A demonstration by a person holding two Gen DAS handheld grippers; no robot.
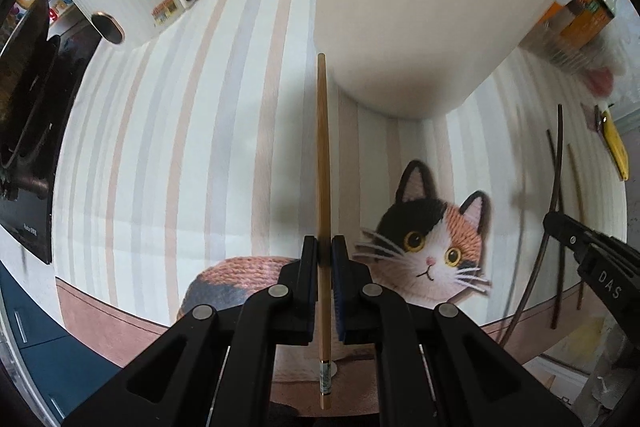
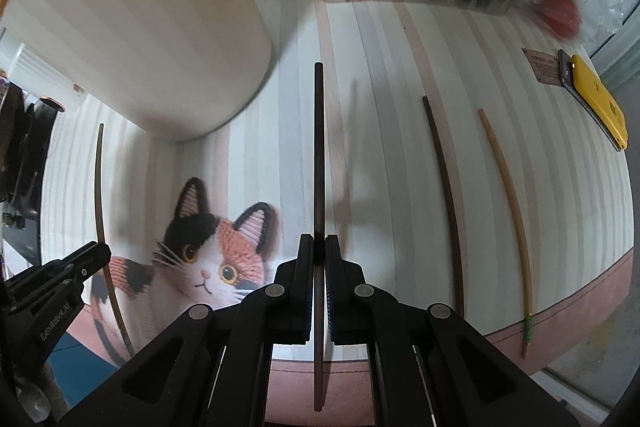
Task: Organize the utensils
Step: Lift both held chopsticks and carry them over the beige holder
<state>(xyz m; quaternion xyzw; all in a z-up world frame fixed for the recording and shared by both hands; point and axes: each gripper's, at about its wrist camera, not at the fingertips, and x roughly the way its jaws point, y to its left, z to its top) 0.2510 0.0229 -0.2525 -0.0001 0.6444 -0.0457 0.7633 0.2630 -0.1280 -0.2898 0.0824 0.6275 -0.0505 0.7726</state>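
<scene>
Clamped between the shut pads of the left gripper (image 1: 324, 251), a light wooden chopstick (image 1: 322, 163) is held clear of the striped mat (image 1: 160, 147), just left of the tall white holder (image 1: 420, 7). A dark chopstick (image 2: 319, 163) is pinched likewise by the right gripper (image 2: 319, 250), right of the holder. Both sticks are best kept upright and lowered tip-first into its mouth, which is out of view. Two more chopsticks (image 2: 444, 195) lie on the mat at right.

Soft daylight, fisheye-warped edges, blurred right side
</scene>
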